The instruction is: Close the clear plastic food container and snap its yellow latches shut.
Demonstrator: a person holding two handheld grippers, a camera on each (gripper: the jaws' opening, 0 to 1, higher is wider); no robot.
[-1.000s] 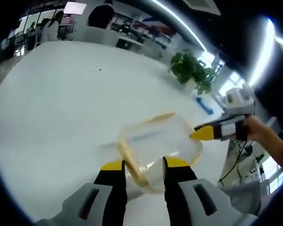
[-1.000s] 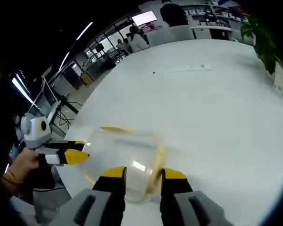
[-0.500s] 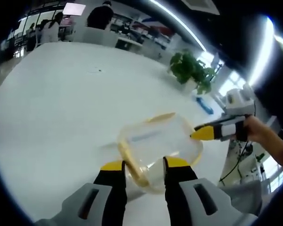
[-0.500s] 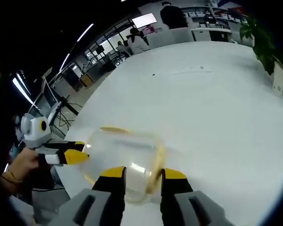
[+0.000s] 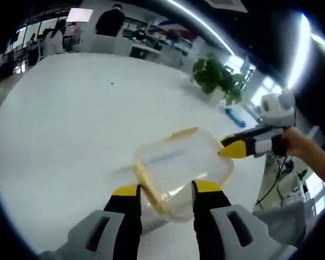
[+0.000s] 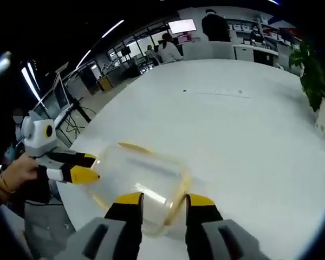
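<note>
The clear plastic food container (image 5: 176,165) lies on the white table (image 5: 65,119), with a yellow latch (image 5: 181,134) flaring out on its far side and another yellow latch (image 5: 150,187) along its left side. My left gripper (image 5: 167,189) is open, its yellow tips on either side of the container's near corner. The right gripper (image 5: 230,150) comes in from the right, its tip at the container's far end. In the right gripper view the container (image 6: 138,170) sits just past my open right gripper (image 6: 162,199), and the left gripper (image 6: 84,167) touches its left end. Whether the latches are snapped is unclear.
A potted plant (image 5: 219,81) and a small blue object (image 5: 234,118) stand near the table's right edge. A person's hand (image 5: 303,149) holds the right gripper. People sit at desks beyond the far end (image 5: 111,21). The table edge (image 6: 70,200) runs close to the container.
Both views have shifted a little with the hands. Container and both grippers keep nearly the same places relative to each other.
</note>
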